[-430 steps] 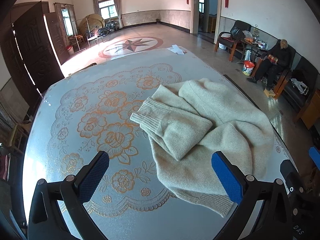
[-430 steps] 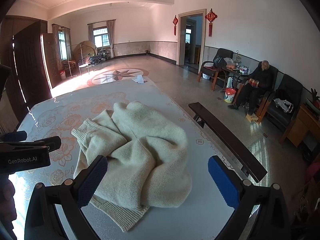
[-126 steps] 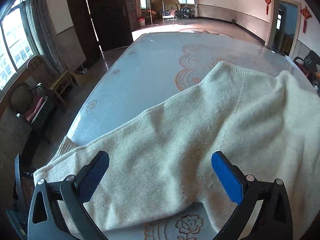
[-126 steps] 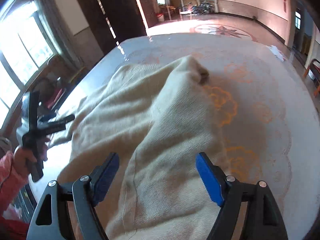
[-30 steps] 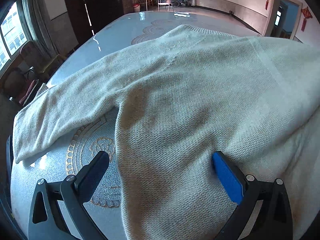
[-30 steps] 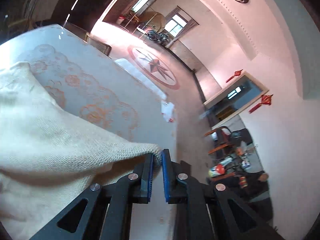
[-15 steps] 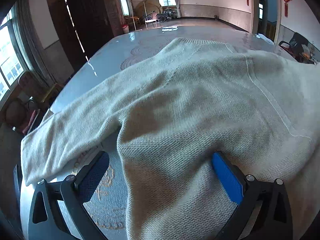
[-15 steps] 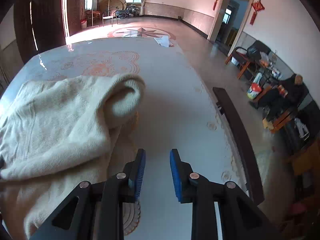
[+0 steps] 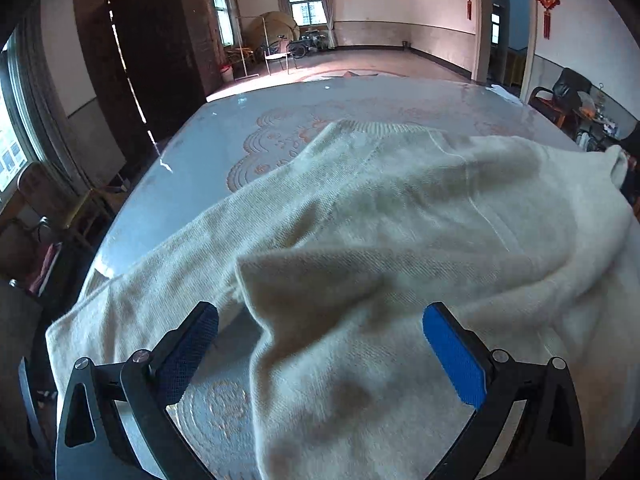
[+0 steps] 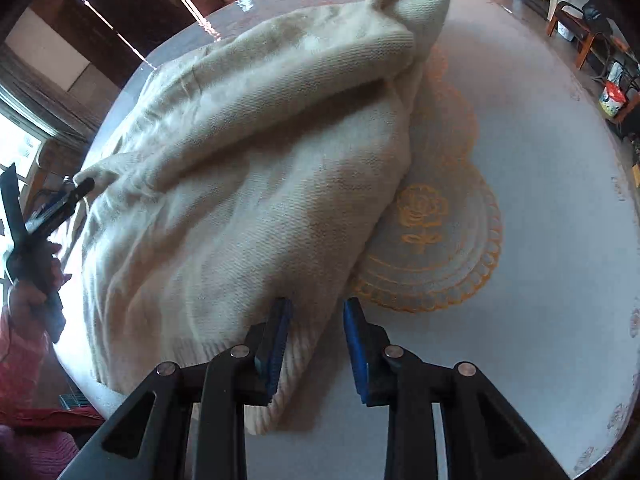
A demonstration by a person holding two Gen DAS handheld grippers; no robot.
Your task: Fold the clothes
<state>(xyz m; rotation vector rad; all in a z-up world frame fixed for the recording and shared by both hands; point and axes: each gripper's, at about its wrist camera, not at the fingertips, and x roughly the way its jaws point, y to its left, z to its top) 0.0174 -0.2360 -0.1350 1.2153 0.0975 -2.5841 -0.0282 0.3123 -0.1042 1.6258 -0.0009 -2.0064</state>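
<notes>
- Right tool (image 10: 316, 340): jaws opening, part way apart, aimed steeply down at the near-right hem corner of the sweater (image 10: 248, 168). Knit lies between and under the blue pads (image 10: 276, 344), but they don't press on it, so no grip. Looks lined up to take the corner.
- Left tool (image 9: 320, 356): jaws wide apart, nothing clamped. It hovers over a raised fold of the knit near the left sleeve, probably positioned for a pinch there.
- Worktop (image 10: 540, 160): large pale cover with an orange floral print. Open space beside the garment on the right, room to spread or fold onto.
- Sweater: cream knit, on the worktop near its front edge, body spread but lumpy.
- Left sleeve (image 9: 132, 300): trails toward the left edge of the worktop, laid out flat enough to fold inward.
- Right sleeve (image 10: 404, 4): bunched and thrown back over the body, cuff standing open at the far end. Judgement: it needs laying out before any clean fold.
- Ribbed hem (image 10: 280, 392): sits right at the near edge under the right tool, easiest handle for pulling the body flat.
- Judgement: still the flattening stage, no fold made yet.
</notes>
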